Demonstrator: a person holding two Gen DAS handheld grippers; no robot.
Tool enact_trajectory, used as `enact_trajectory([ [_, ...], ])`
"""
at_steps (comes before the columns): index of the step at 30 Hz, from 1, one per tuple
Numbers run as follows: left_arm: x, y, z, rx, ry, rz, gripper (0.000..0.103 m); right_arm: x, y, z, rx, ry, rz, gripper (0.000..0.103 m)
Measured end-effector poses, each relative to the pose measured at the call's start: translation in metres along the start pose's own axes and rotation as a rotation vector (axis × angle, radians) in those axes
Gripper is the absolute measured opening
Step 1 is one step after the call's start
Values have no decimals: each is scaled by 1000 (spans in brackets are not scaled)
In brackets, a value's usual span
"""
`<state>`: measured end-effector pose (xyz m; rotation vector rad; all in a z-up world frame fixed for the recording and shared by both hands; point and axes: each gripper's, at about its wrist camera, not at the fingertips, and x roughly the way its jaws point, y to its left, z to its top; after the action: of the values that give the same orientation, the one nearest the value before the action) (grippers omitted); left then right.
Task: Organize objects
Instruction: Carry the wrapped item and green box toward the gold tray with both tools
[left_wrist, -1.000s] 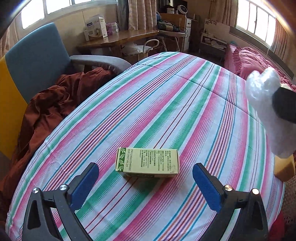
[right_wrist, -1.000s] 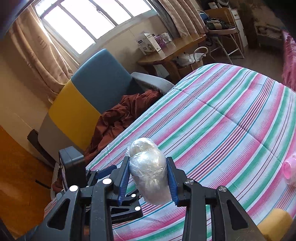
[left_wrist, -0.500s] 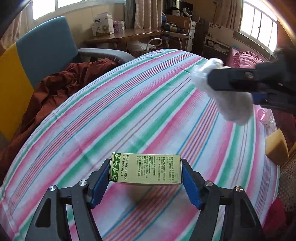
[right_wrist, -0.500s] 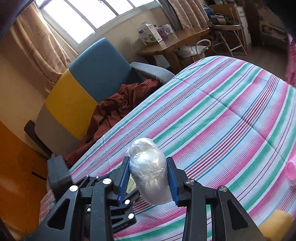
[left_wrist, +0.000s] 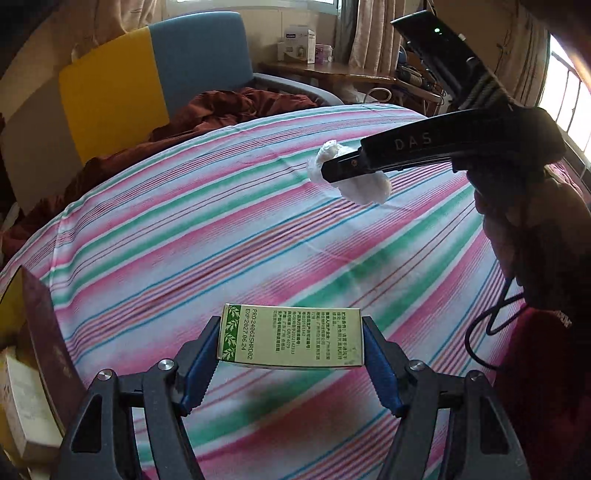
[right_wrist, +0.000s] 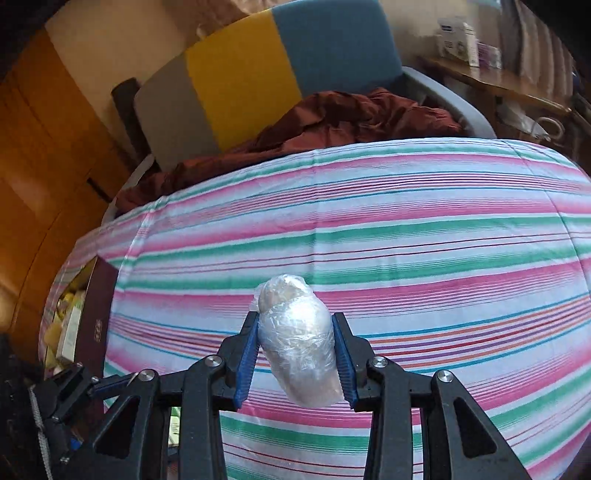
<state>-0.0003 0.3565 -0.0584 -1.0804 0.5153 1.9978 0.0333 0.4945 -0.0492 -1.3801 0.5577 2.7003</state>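
We see a flat green cardboard box (left_wrist: 291, 336) with printed text clamped by its short ends in our left tool (left_wrist: 290, 356), above the striped bedsheet (left_wrist: 229, 236); our right tool (right_wrist: 295, 360) is clamped on a rounded lump wrapped in crinkled clear film (right_wrist: 299, 347).

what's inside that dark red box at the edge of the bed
The dark red box holds yellow and white packages, seen in the right wrist view. Its wall hides whatever lies deeper.
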Motion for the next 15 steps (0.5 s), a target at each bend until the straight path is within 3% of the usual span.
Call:
enact_trajectory([
  [7, 0, 3, -31, -21, 1, 13, 73, 19, 17, -11, -67, 62, -24, 38],
  [15, 7, 3, -39, -25, -48, -1, 73, 35, 10, -14, -59, 111, -65, 38],
])
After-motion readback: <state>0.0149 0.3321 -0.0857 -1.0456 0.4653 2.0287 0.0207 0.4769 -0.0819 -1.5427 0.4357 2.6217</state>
